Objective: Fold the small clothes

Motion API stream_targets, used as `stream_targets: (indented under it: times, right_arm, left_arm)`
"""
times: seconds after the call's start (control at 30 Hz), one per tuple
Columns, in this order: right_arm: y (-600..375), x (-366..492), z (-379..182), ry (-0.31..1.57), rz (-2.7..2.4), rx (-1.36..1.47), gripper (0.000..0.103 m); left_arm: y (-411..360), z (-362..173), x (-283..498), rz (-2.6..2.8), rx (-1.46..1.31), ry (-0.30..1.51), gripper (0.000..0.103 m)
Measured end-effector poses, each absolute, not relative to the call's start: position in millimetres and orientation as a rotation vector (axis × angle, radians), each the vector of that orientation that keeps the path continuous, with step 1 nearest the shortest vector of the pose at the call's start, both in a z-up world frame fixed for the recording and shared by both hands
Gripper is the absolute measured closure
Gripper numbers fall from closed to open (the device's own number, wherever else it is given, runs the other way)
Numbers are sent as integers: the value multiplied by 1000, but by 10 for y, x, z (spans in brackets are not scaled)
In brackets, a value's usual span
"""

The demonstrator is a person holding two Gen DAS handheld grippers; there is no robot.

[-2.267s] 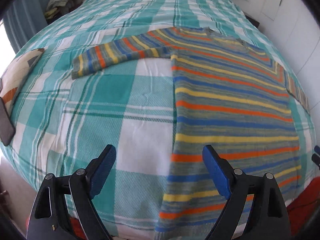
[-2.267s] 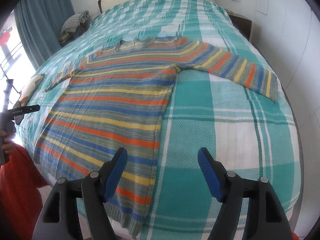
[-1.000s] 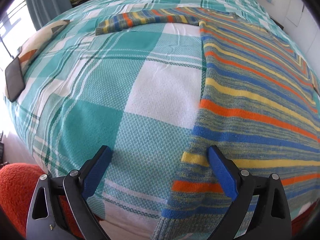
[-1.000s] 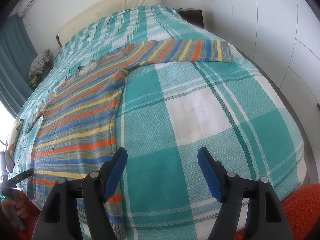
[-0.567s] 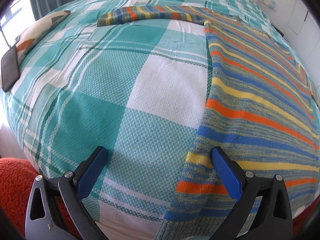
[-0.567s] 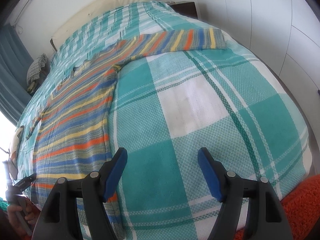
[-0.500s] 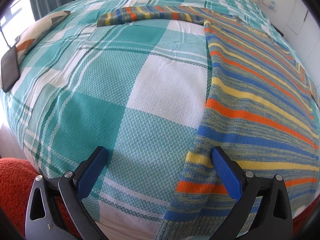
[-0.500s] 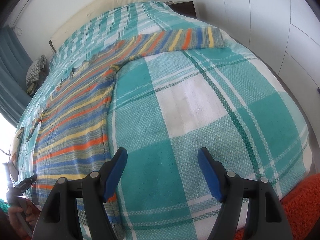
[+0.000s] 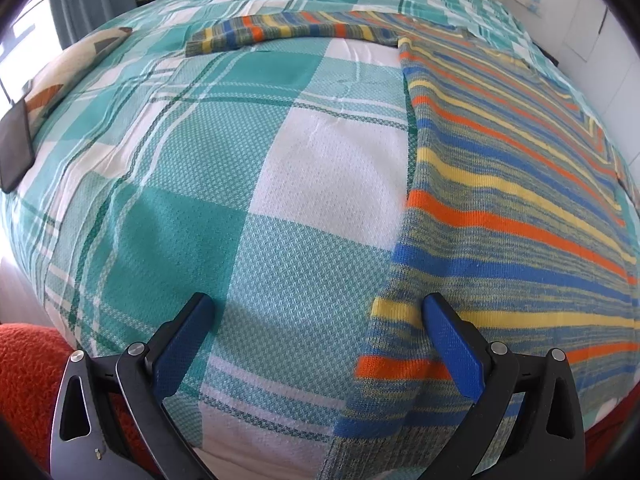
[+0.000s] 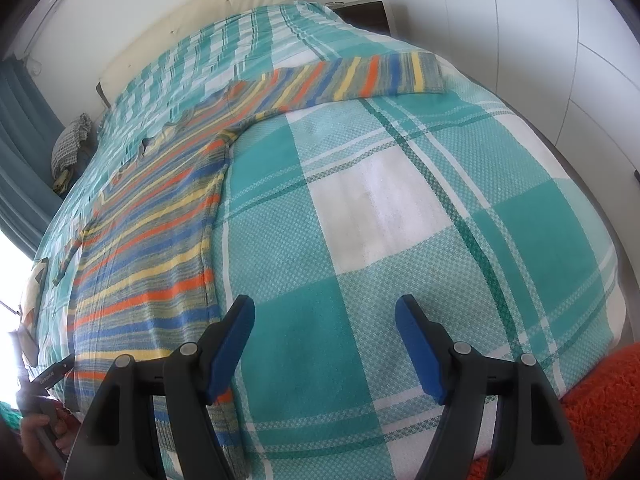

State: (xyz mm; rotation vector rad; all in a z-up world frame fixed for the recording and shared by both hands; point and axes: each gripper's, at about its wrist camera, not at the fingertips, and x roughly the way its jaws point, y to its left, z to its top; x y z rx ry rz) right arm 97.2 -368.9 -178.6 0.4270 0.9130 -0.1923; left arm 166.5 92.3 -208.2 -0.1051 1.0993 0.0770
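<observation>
A striped knit sweater [image 9: 512, 208] in orange, blue, yellow and grey lies flat on the bed with both sleeves spread out; it also shows in the right wrist view [image 10: 160, 216]. My left gripper [image 9: 316, 320] is open and low over the bed at the sweater's bottom left corner, its right finger [image 9: 452, 344] over the hem, its left finger over bare cover. My right gripper [image 10: 324, 328] is open at the sweater's bottom right corner, its left finger [image 10: 230, 344] at the sweater's side edge.
The bed has a teal and white plaid cover [image 9: 200, 160]. A patterned pillow [image 9: 72, 68] and a dark phone [image 9: 14, 152] lie at its left edge. An orange rug [image 10: 600, 412] is on the floor. White cupboards [image 10: 560, 40] stand right of the bed.
Both grippers have dropped and moved in close to the sweater's bottom hem corners. In the last half second they crept slightly closer. Both jaws stayed open.
</observation>
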Motion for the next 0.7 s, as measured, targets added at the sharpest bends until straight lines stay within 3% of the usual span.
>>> stream_targets:
  times: [0.7]
  right_arm:
    - [-3714, 966, -1790, 911, -195, 439, 31]
  left_arm:
    - [931, -2087, 1669, 76, -110, 1101, 0]
